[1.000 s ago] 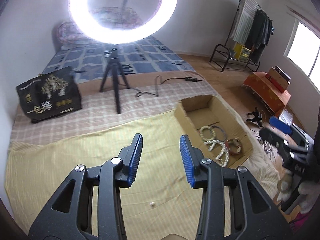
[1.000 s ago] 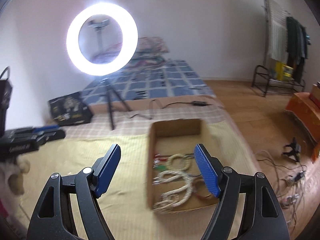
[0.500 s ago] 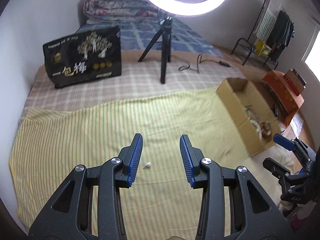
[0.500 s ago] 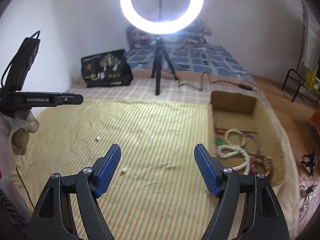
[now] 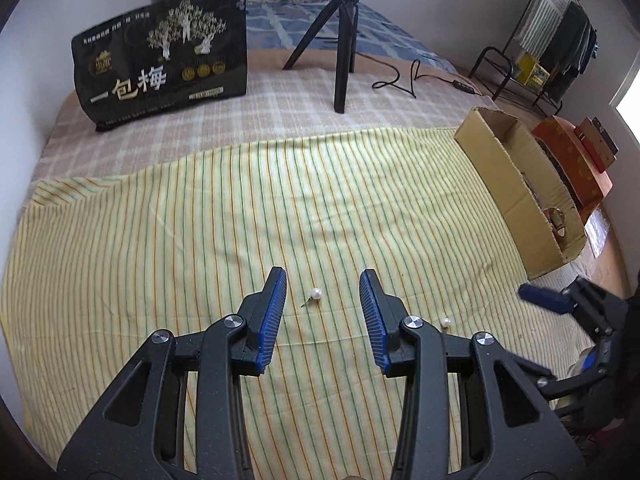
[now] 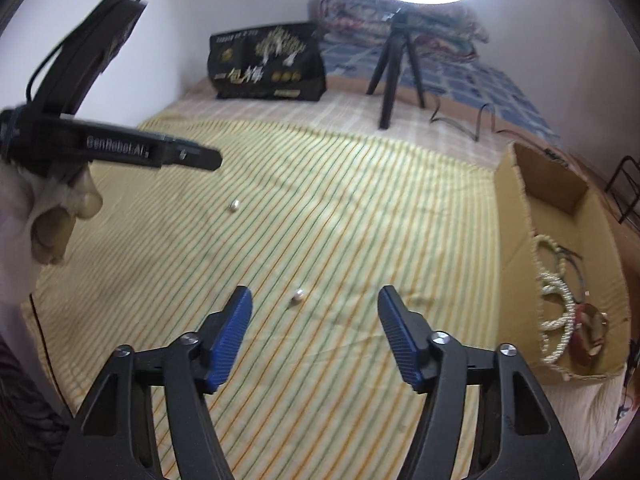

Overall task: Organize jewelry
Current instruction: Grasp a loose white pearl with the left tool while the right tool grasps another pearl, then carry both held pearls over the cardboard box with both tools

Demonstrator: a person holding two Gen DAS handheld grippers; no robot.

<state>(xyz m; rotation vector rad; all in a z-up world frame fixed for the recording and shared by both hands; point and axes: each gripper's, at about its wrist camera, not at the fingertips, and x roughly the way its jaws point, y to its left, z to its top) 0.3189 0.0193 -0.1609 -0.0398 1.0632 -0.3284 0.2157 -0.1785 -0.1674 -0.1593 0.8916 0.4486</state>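
Two pearl earrings lie on the yellow striped cloth (image 5: 200,220). In the left wrist view, one pearl earring (image 5: 316,293) with a short pin lies just ahead of my open, empty left gripper (image 5: 323,280); the other pearl (image 5: 445,322) lies to its right. In the right wrist view, one pearl (image 6: 298,294) lies just ahead of my open, empty right gripper (image 6: 314,296), the other (image 6: 234,205) farther left, below the left gripper's arm (image 6: 120,148). The cardboard box (image 6: 516,216) at right holds bead necklaces (image 6: 556,292) and bangles.
A ring-light tripod (image 5: 342,40) and its cable stand at the back of the bed. A black printed bag (image 5: 160,56) leans at the back left. The cardboard box (image 5: 516,184) sits at the cloth's right edge. A clothes rack (image 5: 548,40) and orange box stand beyond.
Both grippers have swung left from the cardboard box and dropped low toward the cloth. The pearls now sit right in front of the fingers. Both stayed open.
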